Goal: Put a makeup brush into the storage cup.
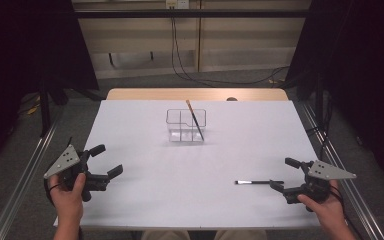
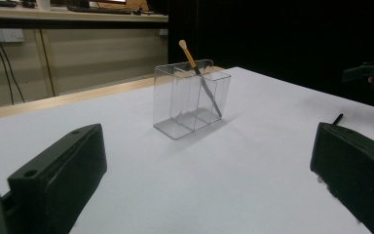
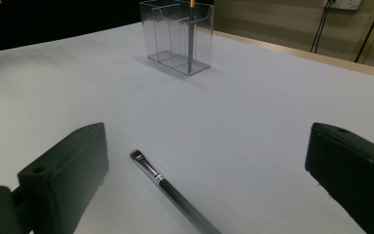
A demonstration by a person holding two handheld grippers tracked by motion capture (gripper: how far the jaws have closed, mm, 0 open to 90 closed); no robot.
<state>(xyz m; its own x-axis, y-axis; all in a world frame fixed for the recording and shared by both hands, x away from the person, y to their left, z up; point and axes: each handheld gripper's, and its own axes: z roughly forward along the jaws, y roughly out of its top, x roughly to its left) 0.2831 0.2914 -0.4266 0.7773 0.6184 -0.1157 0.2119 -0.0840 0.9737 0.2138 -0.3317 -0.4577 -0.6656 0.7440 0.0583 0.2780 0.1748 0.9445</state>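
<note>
- The black brush [image 1: 258, 182] lies flat on the white worktop [image 1: 145, 200], well in front of the clear organiser [image 1: 186, 126] and to its right, bristle end pointing left.
- The right gripper [image 1: 284, 174] sits just beside the brush's handle end, jaws spread wide and empty, the brush [image 3: 171, 194] lying between them in the right gripper view.
- The left gripper [image 1: 106, 161] rests well left of the organiser, jaws also wide, holding nothing.
- An orange-tipped brush [image 1: 194, 118] already leans in the organiser's right compartment.
- The brush looks light, thin, stiff and smooth, likely to roll; pinching mid-handle, across its width, seems safest.
</note>
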